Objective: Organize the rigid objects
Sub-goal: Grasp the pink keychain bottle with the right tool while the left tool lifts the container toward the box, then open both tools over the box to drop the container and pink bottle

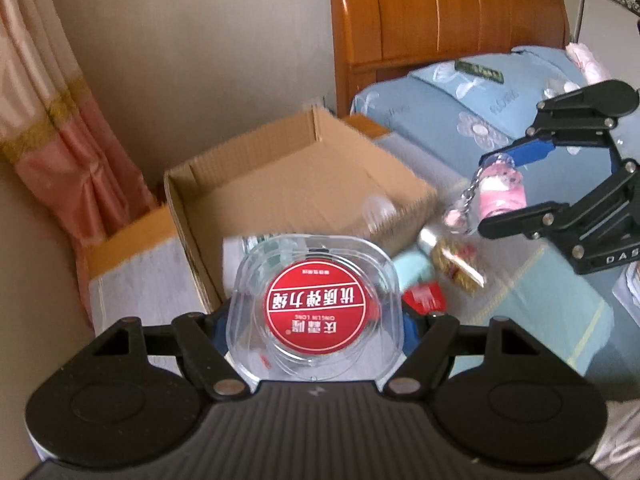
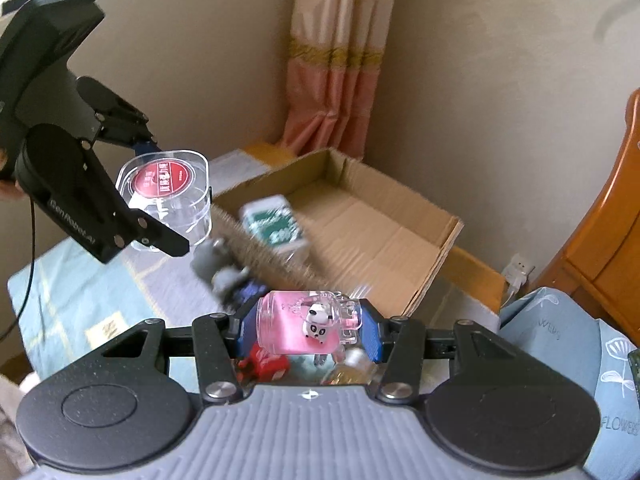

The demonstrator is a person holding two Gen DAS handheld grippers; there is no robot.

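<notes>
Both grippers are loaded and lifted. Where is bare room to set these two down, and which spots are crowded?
The cardboard box floor looks bare from its far wall to the right-hand wall. Crowded: the strip at its near rim, where the green-and-white box, grey figure, red packet and gold-wrapped item lie. The clear case and pink bottle could go inside.

The surface (image 1: 560, 280) has a light blue cloth with yellow lines. A brown cardboard box (image 2: 360, 216) sits on it, past the right hand-held gripper (image 2: 308, 330). A red packet (image 1: 424, 298), a gold thing (image 1: 456, 264) and a green-and-white box (image 2: 276, 224) lie in front of the cardboard box.
</notes>
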